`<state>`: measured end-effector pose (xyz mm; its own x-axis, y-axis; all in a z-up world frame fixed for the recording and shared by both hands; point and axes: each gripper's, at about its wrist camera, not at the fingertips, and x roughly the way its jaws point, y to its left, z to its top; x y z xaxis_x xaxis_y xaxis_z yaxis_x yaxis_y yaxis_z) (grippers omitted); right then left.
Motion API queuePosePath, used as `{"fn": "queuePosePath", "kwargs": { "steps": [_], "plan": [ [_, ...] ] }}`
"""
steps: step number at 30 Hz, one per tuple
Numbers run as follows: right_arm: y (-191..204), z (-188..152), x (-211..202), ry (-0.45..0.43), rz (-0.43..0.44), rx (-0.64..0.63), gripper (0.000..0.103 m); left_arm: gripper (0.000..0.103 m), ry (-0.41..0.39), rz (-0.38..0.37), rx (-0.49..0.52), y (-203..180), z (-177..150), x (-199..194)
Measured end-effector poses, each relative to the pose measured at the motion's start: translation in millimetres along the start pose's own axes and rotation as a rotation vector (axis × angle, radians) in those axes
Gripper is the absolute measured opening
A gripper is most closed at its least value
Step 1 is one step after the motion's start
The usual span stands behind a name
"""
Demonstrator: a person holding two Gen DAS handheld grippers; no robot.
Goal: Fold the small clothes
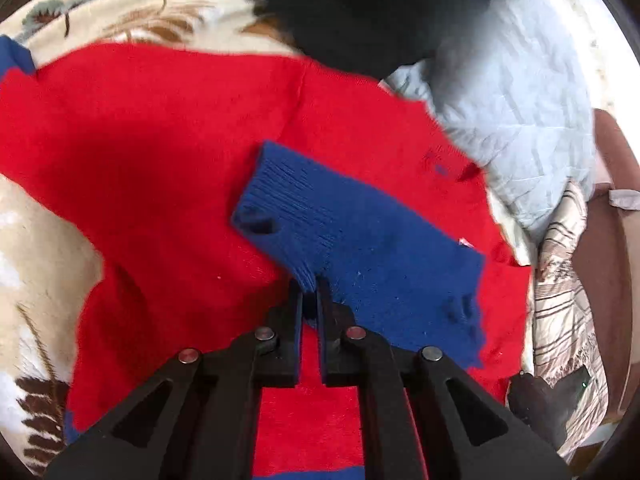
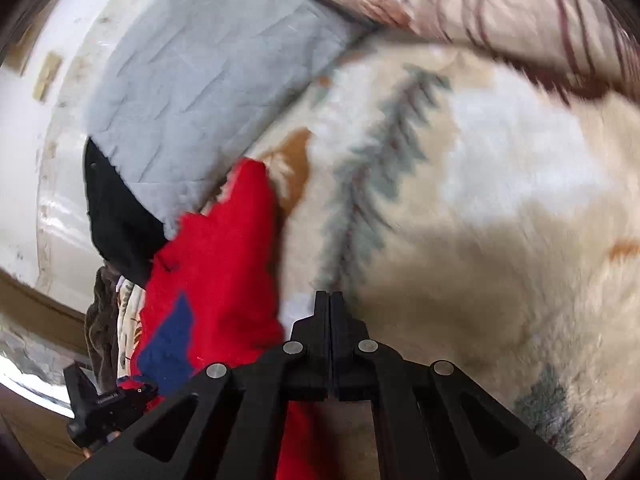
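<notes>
A small red knit sweater (image 1: 168, 152) lies spread on a cream patterned blanket (image 1: 48, 240). Its blue sleeve cuff (image 1: 340, 240) is folded across the red body. My left gripper (image 1: 309, 286) is shut on the edge of this blue cuff. In the right wrist view the sweater (image 2: 224, 260) lies to the left with a blue patch (image 2: 172, 344). My right gripper (image 2: 329, 296) is shut with nothing between its fingers, over the blanket (image 2: 480, 200) just right of the sweater.
A pale grey quilted cloth (image 1: 512, 112) and a black garment (image 1: 360, 12) lie beyond the sweater; both also show in the right wrist view, grey (image 2: 200, 92) and black (image 2: 116, 216). The other gripper's body (image 2: 104, 404) sits at lower left. A striped cloth (image 1: 560, 300) lies right.
</notes>
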<state>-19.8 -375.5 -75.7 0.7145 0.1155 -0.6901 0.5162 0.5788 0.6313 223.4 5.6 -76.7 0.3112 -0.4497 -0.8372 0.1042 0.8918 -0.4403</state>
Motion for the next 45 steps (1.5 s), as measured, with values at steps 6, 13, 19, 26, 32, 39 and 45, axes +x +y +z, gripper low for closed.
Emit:
{"fn": "queuePosePath", "kwargs": {
  "steps": [6,13,19,26,32,39,45],
  "plan": [
    [57,-5,-10,-0.065,0.126,-0.197,0.023,0.016,-0.091,-0.156,-0.09,15,2,-48],
    [44,-7,31,0.036,-0.077,-0.206,0.0,0.033,0.004,0.033,0.035,-5,7,2],
    [76,-7,10,-0.049,-0.039,-0.335,0.029,0.055,-0.05,-0.021,0.058,-20,6,-17],
    [92,-24,32,-0.005,-0.103,-0.338,0.038,0.055,-0.007,0.031,0.092,-16,7,-17],
    [174,-72,76,0.095,0.024,-0.457,0.038,0.057,-0.109,0.04,-0.016,53,31,-81],
    [235,-130,135,0.199,0.134,-0.448,0.038,0.057,-0.209,0.114,-0.351,211,65,-148],
    [237,-155,146,0.126,0.121,-0.525,0.042,0.061,-0.236,0.017,-0.528,278,82,-152]
  ]
}}
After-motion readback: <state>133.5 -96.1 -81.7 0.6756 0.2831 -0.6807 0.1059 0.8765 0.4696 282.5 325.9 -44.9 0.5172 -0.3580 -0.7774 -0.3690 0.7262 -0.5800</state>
